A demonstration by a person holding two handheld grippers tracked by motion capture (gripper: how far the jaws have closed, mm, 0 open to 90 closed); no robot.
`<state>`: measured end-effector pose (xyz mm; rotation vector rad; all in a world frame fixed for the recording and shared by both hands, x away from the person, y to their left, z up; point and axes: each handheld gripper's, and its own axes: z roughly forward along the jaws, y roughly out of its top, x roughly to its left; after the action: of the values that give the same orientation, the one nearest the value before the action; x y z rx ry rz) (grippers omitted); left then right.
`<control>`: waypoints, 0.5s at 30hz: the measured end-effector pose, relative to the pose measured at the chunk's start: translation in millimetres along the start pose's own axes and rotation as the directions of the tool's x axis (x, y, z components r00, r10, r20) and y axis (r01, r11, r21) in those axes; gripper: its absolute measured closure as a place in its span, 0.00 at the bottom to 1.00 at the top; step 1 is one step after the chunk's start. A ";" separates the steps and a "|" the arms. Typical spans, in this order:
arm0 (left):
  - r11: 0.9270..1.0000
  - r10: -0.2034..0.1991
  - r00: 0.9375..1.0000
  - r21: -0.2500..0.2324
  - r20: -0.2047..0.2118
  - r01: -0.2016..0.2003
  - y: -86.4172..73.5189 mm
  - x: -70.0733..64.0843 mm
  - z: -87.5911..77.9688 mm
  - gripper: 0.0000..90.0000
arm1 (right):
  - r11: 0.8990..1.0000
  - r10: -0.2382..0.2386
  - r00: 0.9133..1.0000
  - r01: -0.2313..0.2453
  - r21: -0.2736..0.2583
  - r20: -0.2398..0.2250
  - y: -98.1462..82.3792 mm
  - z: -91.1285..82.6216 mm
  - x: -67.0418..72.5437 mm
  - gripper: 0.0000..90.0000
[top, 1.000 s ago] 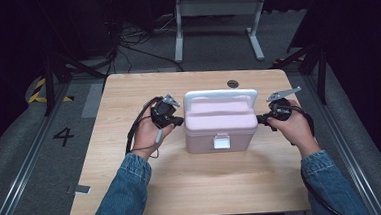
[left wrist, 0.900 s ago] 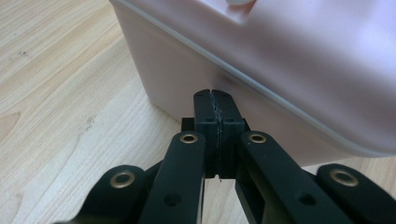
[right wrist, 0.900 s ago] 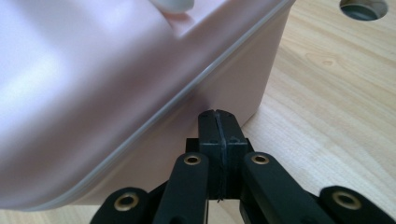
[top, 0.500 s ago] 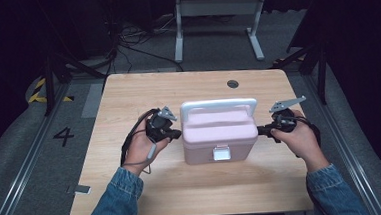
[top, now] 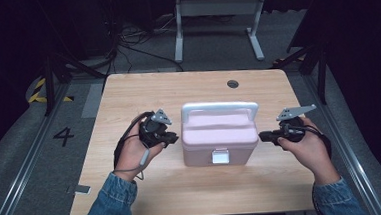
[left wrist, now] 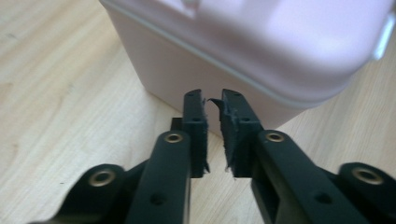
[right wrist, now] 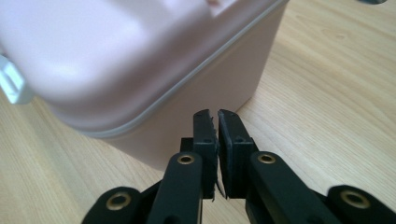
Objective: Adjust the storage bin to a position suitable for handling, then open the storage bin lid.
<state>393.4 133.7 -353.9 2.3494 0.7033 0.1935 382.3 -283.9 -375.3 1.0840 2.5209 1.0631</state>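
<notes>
Both tools have backed off the pink box [top: 219, 141]. One second ago each tool pressed against an end wall of the box; half a second ago the box sat nearer the person's edge with the tools against its sides. Now the left tool [top: 174, 136] sits just beside the left end wall, and the right tool [top: 261, 136] sits just beside the right end wall, neither touching.

The jaws of both have just been opening: the left tool [left wrist: 213, 105] shows a narrow gap, the right tool [right wrist: 217, 116] a mere slit (nothing lies between either pair).

Judgement: the two-sided push that shifted the box appears complete, and the release is in progress.

The box stands upright on the bench [top: 127, 91], roughly central, slightly toward the person. Its lid is closed, the white handle [top: 218, 107] raised along the rear edge, and a white latch [top: 219, 157] faces the person.
</notes>
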 end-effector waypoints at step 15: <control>0.983 0.024 1.000 -0.182 0.009 -0.022 32.0 -4.0 -41.5 0.57 | 0.998 0.050 0.999 -0.049 -0.038 0.015 -17.5 -41.0 3.4 0.82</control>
<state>390.9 134.6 -301.4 2.1834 0.6255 0.2444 352.5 -312.0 -357.3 1.1457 2.4637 1.1049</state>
